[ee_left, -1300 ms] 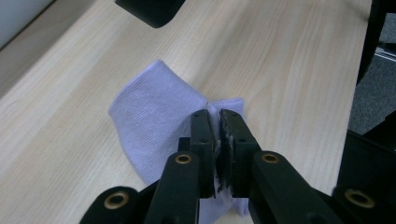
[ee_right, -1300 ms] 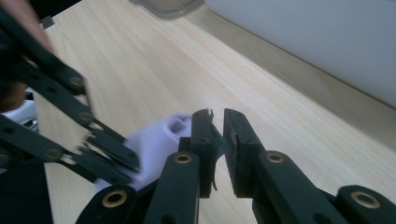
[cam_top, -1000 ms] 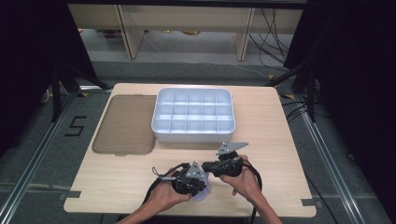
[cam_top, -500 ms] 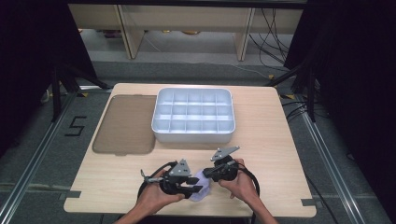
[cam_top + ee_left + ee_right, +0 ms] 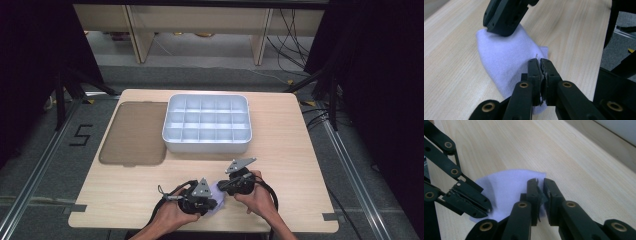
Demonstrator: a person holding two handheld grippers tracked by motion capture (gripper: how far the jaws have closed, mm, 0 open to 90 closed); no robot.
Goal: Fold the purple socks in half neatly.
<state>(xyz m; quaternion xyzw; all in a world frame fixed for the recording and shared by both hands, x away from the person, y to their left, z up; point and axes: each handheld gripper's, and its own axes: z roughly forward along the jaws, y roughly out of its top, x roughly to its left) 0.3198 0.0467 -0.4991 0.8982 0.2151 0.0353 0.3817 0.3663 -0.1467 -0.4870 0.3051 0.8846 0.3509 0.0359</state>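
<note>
A small pale lavender cloth lies near the table's front edge, between both grippers. In the left gripper view the cloth is bunched on the wood, and my left gripper is shut on its near edge. The right gripper grips the far end there. In the right gripper view my right gripper is shut on a fold of the cloth, and the left gripper pinches the cloth's left side. From above, the left gripper and right gripper point at each other.
A white compartment tray sits at the table's middle back. A flat brown lid lies to its left. Cables trail from both grippers over the front edge. Bare wood spreads to the left and right of the hands.
Both hands have shifted slightly left and toward the front edge with the cloth held between them. The tray and lid have not moved.
</note>
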